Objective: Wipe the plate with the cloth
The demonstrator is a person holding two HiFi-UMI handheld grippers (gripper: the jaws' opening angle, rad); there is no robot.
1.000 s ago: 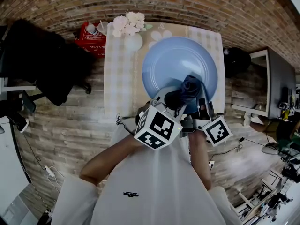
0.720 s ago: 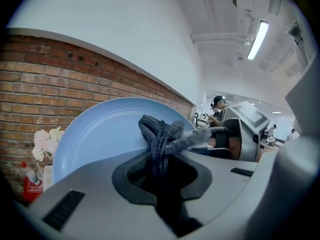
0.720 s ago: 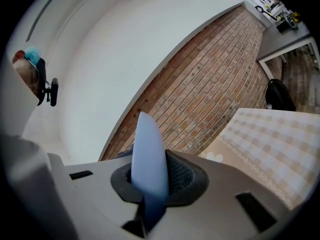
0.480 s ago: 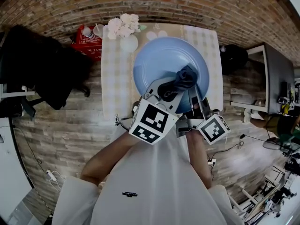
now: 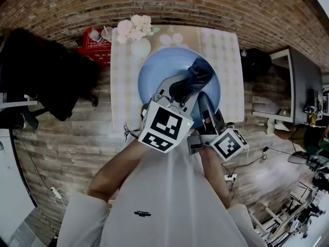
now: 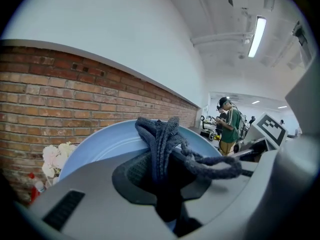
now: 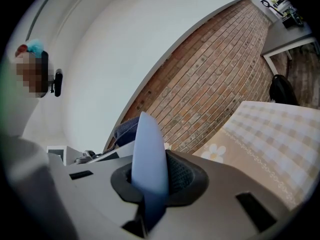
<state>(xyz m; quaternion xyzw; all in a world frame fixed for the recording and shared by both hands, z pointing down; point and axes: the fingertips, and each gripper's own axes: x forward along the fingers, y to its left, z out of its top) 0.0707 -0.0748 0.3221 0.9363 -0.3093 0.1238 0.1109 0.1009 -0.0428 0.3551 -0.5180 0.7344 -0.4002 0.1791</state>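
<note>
A large light-blue plate (image 5: pixel 164 68) is held up off the table, its near rim pinched in my right gripper (image 5: pixel 206 107). In the right gripper view the rim (image 7: pixel 148 156) stands edge-on between the shut jaws. My left gripper (image 5: pixel 181 90) is shut on a dark blue knitted cloth (image 5: pixel 194 75), which rests on the right half of the plate's face. The left gripper view has the cloth (image 6: pixel 162 139) bunched between the jaws, with a loop trailing right and the plate (image 6: pixel 97 146) right behind it.
Below the plate is a table with a checked runner (image 5: pixel 230 71). A white vase of pale flowers (image 5: pixel 134 32) stands at its far left, a red crate (image 5: pixel 94 41) beside it. A black chair (image 5: pixel 43 68) is left, a white desk (image 5: pixel 303 89) right. A person (image 6: pixel 231 126) stands far off.
The plate and both grippers have shifted left. The cloth in the left gripper has slid farther up the plate's face, toward its far rim.
</note>
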